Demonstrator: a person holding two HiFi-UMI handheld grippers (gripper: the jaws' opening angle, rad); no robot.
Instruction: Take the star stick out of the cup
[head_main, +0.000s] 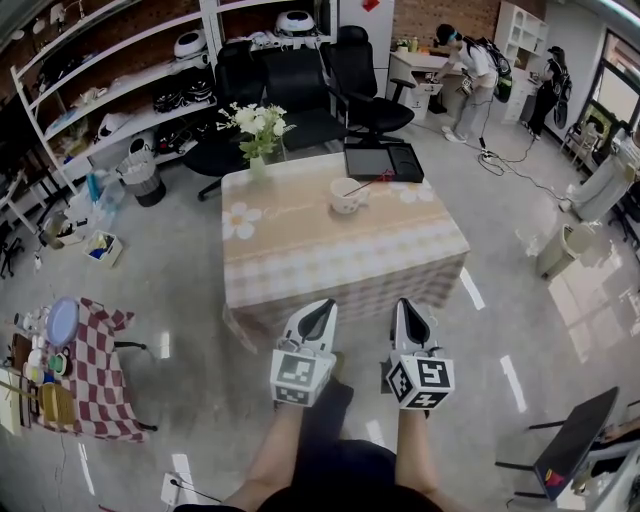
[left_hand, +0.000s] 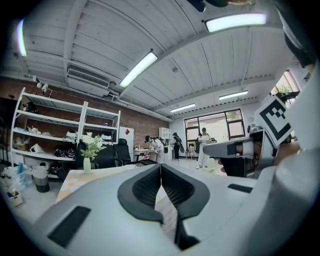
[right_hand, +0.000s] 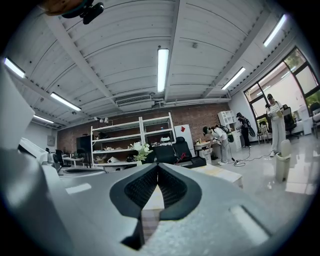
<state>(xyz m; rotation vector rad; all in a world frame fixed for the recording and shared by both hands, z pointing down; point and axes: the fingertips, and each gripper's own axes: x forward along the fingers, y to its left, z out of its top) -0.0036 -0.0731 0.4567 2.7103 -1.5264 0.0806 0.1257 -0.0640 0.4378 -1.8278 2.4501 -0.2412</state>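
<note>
A white cup (head_main: 347, 195) stands on the far half of the checked-cloth table (head_main: 300, 260). A thin red star stick (head_main: 372, 180) leans out of the cup to the right. Both grippers hang side by side over the floor, just short of the table's near edge and well away from the cup. My left gripper (head_main: 318, 318) is shut with nothing in it, its black pads meeting in the left gripper view (left_hand: 160, 166). My right gripper (head_main: 411, 318) is also shut and empty, its pads closed together in the right gripper view (right_hand: 158, 166).
A vase of white flowers (head_main: 258, 130) stands at the table's far left corner, and a black tray (head_main: 383, 161) at the far right. Office chairs (head_main: 355, 80) and shelving (head_main: 120, 90) lie beyond. A small red-checked table (head_main: 95, 370) is at left, people (head_main: 470, 65) at the back.
</note>
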